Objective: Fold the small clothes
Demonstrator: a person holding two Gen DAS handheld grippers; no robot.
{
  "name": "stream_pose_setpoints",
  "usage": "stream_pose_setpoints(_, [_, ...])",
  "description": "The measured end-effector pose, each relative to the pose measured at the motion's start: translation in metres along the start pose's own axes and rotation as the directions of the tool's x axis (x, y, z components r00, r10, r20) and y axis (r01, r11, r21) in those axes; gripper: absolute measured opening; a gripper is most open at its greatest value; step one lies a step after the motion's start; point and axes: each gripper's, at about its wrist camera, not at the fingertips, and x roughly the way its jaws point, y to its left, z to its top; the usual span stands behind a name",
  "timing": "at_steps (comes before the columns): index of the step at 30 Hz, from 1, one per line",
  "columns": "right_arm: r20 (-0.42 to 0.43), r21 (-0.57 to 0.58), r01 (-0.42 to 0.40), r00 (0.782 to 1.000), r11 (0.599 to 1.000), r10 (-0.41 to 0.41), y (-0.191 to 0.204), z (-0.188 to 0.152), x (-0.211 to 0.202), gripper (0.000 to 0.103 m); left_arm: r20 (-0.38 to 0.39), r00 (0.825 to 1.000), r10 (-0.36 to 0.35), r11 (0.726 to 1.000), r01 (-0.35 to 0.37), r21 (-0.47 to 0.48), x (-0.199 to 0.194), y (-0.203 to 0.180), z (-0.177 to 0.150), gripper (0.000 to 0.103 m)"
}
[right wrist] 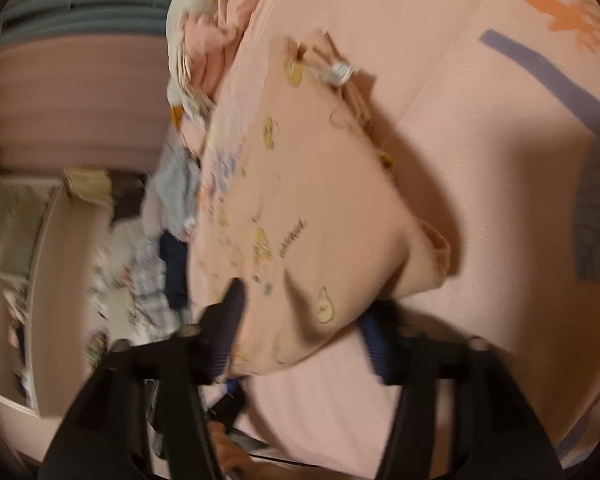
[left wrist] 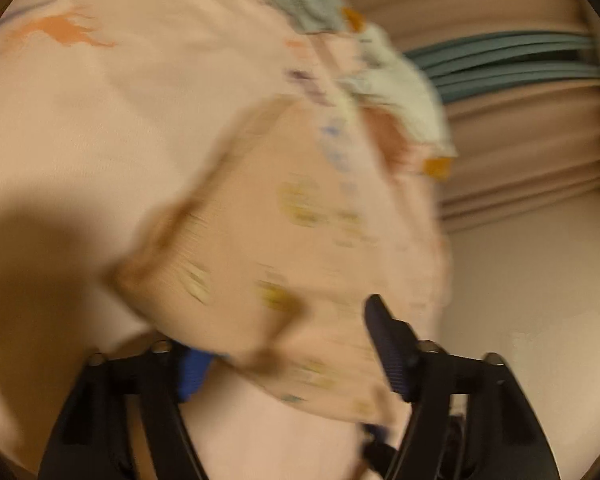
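A small pink garment with yellow cartoon prints lies partly folded on a pink bedsheet. It also shows in the right wrist view. My left gripper has its fingers spread wide, with the garment's near edge draped between and over them. My right gripper is likewise spread, with the garment's lower edge lying between its fingers. Both views are motion-blurred, so I cannot tell whether the pads touch the cloth.
A pile of other small clothes lies at the far end of the sheet, also in the right wrist view. The bed's edge drops to a floor strewn with clothes. A curtain hangs behind.
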Motion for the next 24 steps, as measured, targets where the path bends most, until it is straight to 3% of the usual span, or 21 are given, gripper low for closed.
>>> stream_pose_setpoints(1, [0.011, -0.011, -0.014, 1.0, 1.0, 0.014, 0.005, -0.001, -0.004, 0.07, -0.024, 0.999, -0.046, 0.999, 0.047, 0.02, 0.003, -0.005, -0.002, 0.082])
stream_pose_setpoints(2, [0.026, -0.032, -0.025, 0.999, 0.999, 0.025, 0.01, -0.004, -0.006, 0.07, -0.045, 0.998, -0.041, 0.998, 0.042, 0.043, 0.008, -0.009, -0.004, 0.083])
stream_pose_setpoints(4, [0.05, -0.078, -0.023, 0.998, 0.997, 0.027, 0.021, -0.009, -0.009, 0.07, -0.053, 0.997, 0.058, 0.993, -0.053, 0.103, 0.018, -0.013, -0.009, 0.083])
stream_pose_setpoints(6, [0.051, -0.112, 0.011, 0.999, 0.994, -0.005, 0.029, -0.014, -0.008, 0.07, -0.032, 0.985, 0.167, 0.97, -0.158, 0.186, 0.026, -0.02, -0.015, 0.083])
stream_pose_setpoints(8, [0.067, -0.162, 0.064, 0.996, 0.985, -0.053, 0.036, -0.016, -0.005, 0.071, -0.011, 0.977, 0.212, 0.942, -0.201, 0.269, 0.028, -0.03, -0.022, 0.083])
stream_pose_setpoints(10, [0.085, -0.217, 0.13, 0.99, 0.968, -0.114, 0.041, -0.018, -0.005, 0.071, 0.01, 0.961, 0.276, 0.897, -0.262, 0.356, 0.032, -0.041, -0.027, 0.083])
stream_pose_setpoints(12, [0.104, -0.253, 0.184, 0.981, 0.95, -0.162, 0.039, -0.014, -0.008, 0.071, 0.014, 0.961, 0.276, 0.898, -0.263, 0.351, 0.028, -0.039, -0.029, 0.083])
stream_pose_setpoints(14, [0.168, -0.284, 0.286, 0.954, 0.915, -0.246, 0.044, -0.008, -0.02, 0.071, 0.034, 0.955, 0.296, 0.909, -0.292, 0.297, 0.02, -0.03, -0.026, 0.082])
stream_pose_setpoints(15, [0.213, -0.292, 0.326, 0.938, 0.899, -0.271, 0.047, -0.004, -0.024, 0.071, 0.065, 0.941, 0.331, 0.904, -0.336, 0.262, 0.016, -0.026, -0.021, 0.076])
stream_pose_setpoints(16, [0.298, -0.297, 0.389, 0.905, 0.872, -0.302, 0.053, -0.002, -0.037, 0.071, 0.088, 0.931, 0.354, 0.895, -0.364, 0.256, 0.013, -0.025, -0.019, 0.069])
stream_pose_setpoints(19, [0.432, -0.297, 0.512, 0.825, 0.806, -0.364, 0.071, 0.003, -0.054, 0.07, 0.18, 0.867, 0.465, 0.824, -0.498, 0.269, 0.004, -0.02, -0.01, 0.065])
stream_pose_setpoints(21, [0.455, -0.336, 0.53, 0.815, 0.779, -0.358, 0.085, 0.009, -0.052, 0.066, 0.26, 0.812, 0.522, 0.772, -0.579, 0.261, -0.001, -0.014, -0.004, 0.062])
stream_pose_setpoints(22, [0.458, -0.363, 0.535, 0.815, 0.763, -0.354, 0.093, 0.012, -0.048, 0.064, 0.276, 0.806, 0.524, 0.767, -0.588, 0.259, -0.002, -0.01, -0.002, 0.059])
stream_pose_setpoints(24, [0.459, -0.386, 0.558, 0.807, 0.735, -0.371, 0.104, 0.019, -0.037, 0.063, 0.282, 0.816, 0.505, 0.777, -0.572, 0.264, -0.002, -0.002, 0.002, 0.055])
